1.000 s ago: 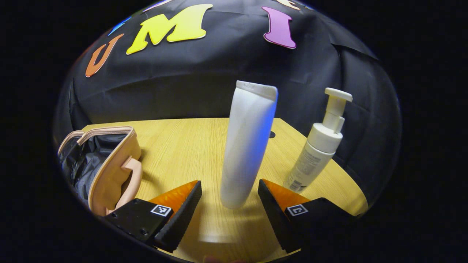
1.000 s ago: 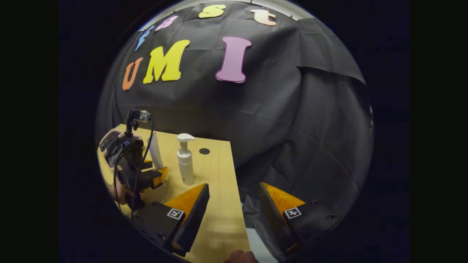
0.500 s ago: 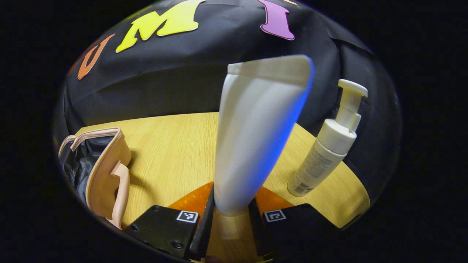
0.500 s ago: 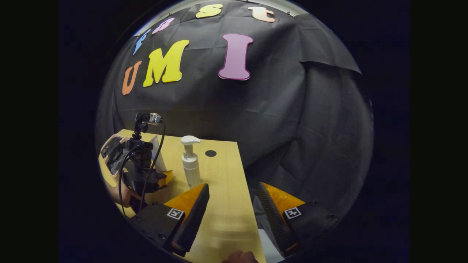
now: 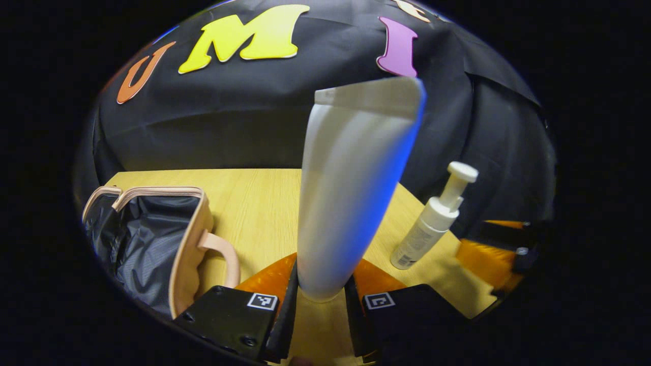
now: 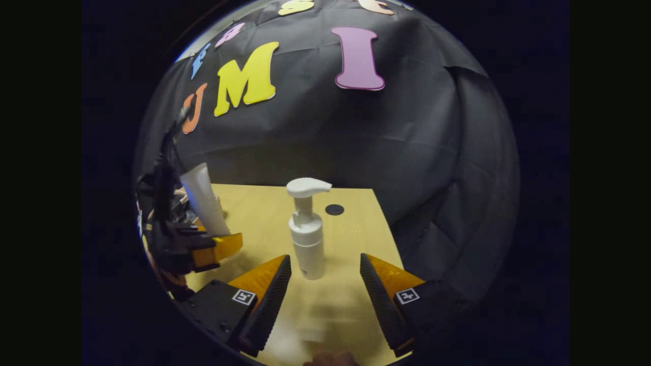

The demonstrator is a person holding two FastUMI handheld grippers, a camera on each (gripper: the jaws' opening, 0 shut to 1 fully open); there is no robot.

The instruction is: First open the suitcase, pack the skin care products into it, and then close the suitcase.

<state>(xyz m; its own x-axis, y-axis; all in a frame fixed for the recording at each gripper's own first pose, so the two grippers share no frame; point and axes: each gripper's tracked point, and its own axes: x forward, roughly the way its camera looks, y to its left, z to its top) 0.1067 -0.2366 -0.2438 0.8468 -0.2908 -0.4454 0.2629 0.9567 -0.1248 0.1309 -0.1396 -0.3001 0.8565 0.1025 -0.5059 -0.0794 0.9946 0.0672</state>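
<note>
The tall white plastic squeeze tube stands upright, cap end down, pinched near its base between both fingers of the left hand-held gripper. In the right gripper view the same tube leans slightly in that gripper, and whether its base touches the worktop cannot be told.

Left of the tube lies the open peach-coloured soft case with a looped handle, its dark lining exposed; the case rests on the light wooden worktop.

Right of the tube, well apart from it, stands the white pump-top bottle, upright on the worktop. In the right gripper view this bottle is just ahead of the right hand-held gripper, whose fingers are spread wide and touch nothing. That gripper also shows beyond the bottle in the left gripper view.

A small dark round spot marks the worktop behind the bottle.
</note>
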